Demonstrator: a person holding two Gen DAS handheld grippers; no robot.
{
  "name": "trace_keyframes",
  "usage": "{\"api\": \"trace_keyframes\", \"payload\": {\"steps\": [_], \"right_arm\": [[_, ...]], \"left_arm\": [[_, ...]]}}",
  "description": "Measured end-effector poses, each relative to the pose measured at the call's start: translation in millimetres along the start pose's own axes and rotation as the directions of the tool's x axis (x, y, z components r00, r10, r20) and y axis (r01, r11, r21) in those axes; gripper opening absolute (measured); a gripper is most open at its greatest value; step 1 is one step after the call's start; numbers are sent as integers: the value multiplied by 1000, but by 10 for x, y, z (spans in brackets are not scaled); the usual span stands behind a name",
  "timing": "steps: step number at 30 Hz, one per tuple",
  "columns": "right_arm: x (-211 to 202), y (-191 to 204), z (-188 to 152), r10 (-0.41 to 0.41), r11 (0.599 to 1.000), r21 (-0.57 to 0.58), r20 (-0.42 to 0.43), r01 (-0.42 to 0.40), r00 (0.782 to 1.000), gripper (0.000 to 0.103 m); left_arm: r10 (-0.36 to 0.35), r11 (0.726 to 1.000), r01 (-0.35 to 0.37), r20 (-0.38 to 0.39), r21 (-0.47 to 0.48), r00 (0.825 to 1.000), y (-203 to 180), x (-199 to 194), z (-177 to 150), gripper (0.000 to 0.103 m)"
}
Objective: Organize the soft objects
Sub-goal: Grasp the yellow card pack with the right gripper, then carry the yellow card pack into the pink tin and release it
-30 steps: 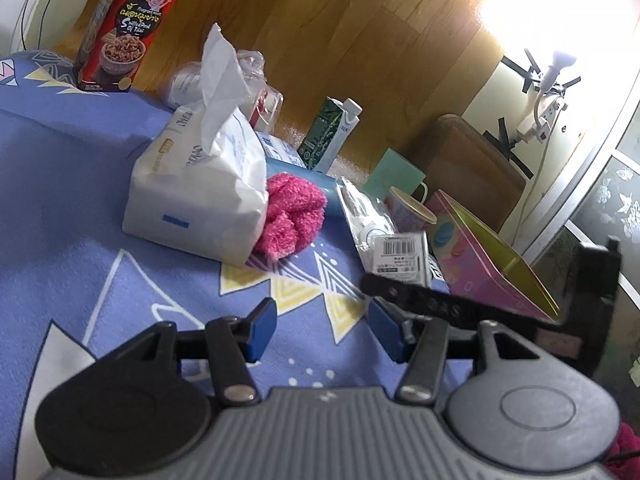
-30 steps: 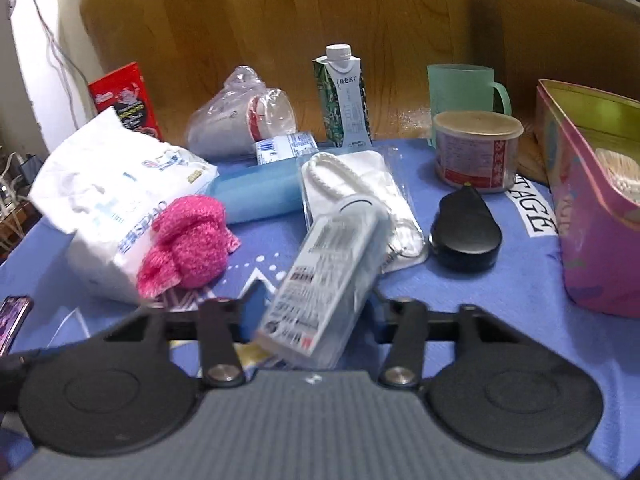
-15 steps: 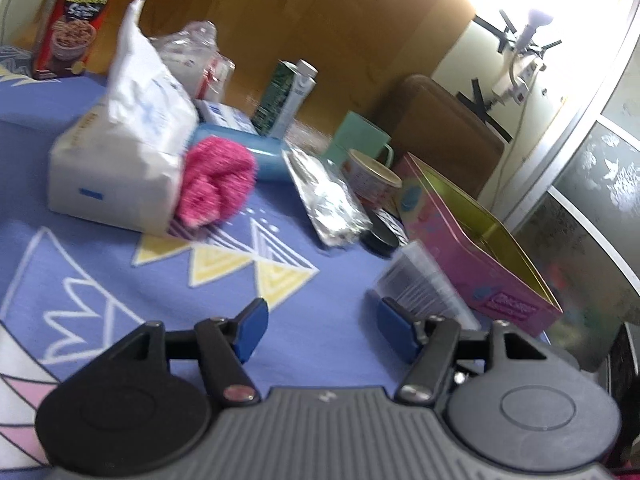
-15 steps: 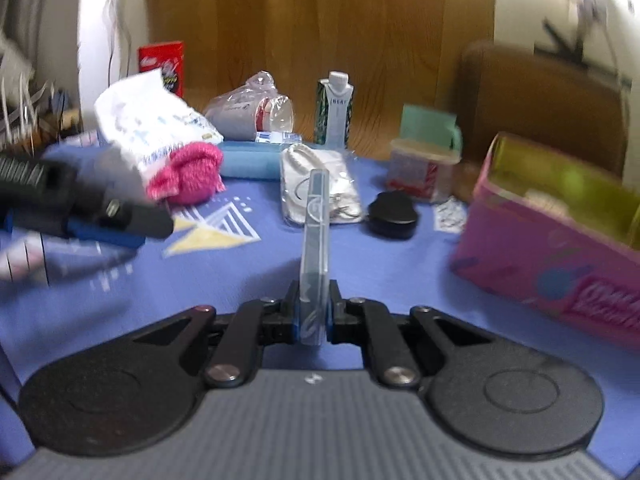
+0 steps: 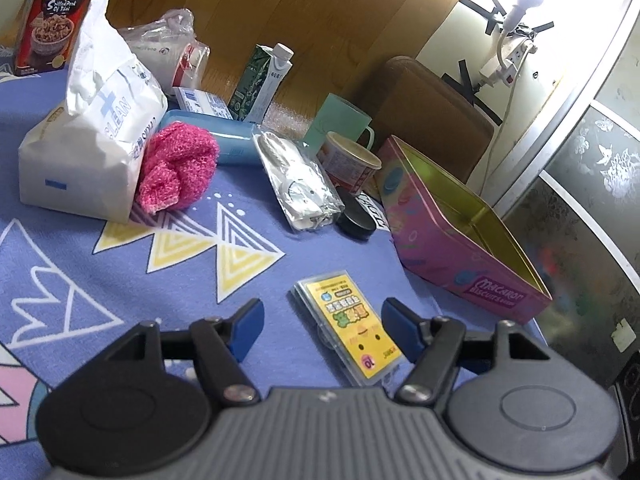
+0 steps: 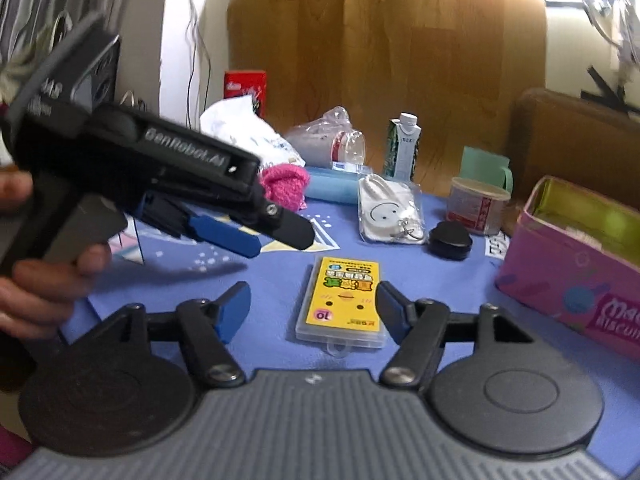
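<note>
While the clear plastic case with the yellow card (image 6: 342,304) lies flat on the blue patterned tablecloth (image 5: 120,272), both grippers hang over it with nothing between their pads. The right gripper (image 6: 312,308) has just been opening; its blue fingers (image 6: 234,310) stand apart on either side of the case without touching it. The left gripper (image 5: 322,328) has been opening too, and from its own camera the case (image 5: 348,332) sits just ahead of its parted jaws, closer to the right-hand finger.

Only the right wrist view shows the left gripper from outside (image 6: 256,236): a black body with blue pads, coming in from the left above the cloth, blurred, with a person's hand (image 6: 36,280) wrapped round its handle. The left wrist view shows none of that hand.

The soft things sit further back. The pink fluffy cloth (image 5: 176,168) leans against the white tissue pack (image 5: 88,136), touching it, and just beside it lies a light blue roll (image 5: 224,144). A white pouch in a clear bag (image 5: 298,184) rests near the middle of the table; from the right wrist view a smiley face shows on it (image 6: 388,212), which the left view does not make plain. A black round lid-like object (image 5: 356,220) lies just beside that bag.

The open pink biscuit tin (image 5: 460,240) stands at the right; the left view looks down into its gold inside, the right view shows mostly its outer wall (image 6: 580,280).
</note>
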State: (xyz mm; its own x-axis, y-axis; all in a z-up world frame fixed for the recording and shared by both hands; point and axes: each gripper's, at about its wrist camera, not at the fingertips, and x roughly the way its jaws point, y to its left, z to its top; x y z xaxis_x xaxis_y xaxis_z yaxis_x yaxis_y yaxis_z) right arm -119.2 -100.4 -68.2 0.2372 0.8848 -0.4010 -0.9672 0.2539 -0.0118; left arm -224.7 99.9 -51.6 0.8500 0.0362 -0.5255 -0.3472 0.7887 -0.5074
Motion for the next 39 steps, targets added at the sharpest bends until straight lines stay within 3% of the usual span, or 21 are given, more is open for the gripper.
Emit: {"api": "trace_keyframes", "payload": {"steps": [9, 12, 15, 17, 20, 25, 29, 33, 39], "right_arm": [[85, -214, -9, -13, 990, 142, -62, 21, 998, 74], [108, -181, -22, 9, 992, 129, -81, 1, 997, 80], [187, -110, -54, 5, 995, 98, -144, 9, 990, 79], [212, -97, -51, 4, 996, 87, -154, 10, 988, 62], [198, -112, -61, -25, 997, 71, -147, 36, 989, 58], [60, -176, -49, -54, 992, 106, -83, 63, 995, 58], [-87, -187, 49, -138, 989, 61, 10, 137, 990, 58], [-249, -333, 185, -225, 974, 56, 106, 220, 969, 58], [-421, -720, 259, -356, 934, 86, 157, 346, 921, 58]], "left_arm": [[-49, 998, 53, -81, 42, 996, -231, 280, 5, 67], [-39, 998, 45, -115, 52, 993, -271, 371, -50, 67], [-32, 997, 40, -108, 73, 994, -309, 413, -92, 67], [-16, 995, 26, -102, 94, 995, -361, 440, -110, 66], [-13, 995, 23, -97, 101, 995, -387, 443, -99, 59], [-44, 991, 52, -70, 122, 997, -529, 424, 26, 57], [-80, 977, 86, -35, 195, 996, -814, 442, 206, 58], [-119, 956, 120, -19, 267, 993, -1155, 575, 365, 58], [-191, 915, 198, -54, 353, 980, -1666, 989, 542, 57]]}}
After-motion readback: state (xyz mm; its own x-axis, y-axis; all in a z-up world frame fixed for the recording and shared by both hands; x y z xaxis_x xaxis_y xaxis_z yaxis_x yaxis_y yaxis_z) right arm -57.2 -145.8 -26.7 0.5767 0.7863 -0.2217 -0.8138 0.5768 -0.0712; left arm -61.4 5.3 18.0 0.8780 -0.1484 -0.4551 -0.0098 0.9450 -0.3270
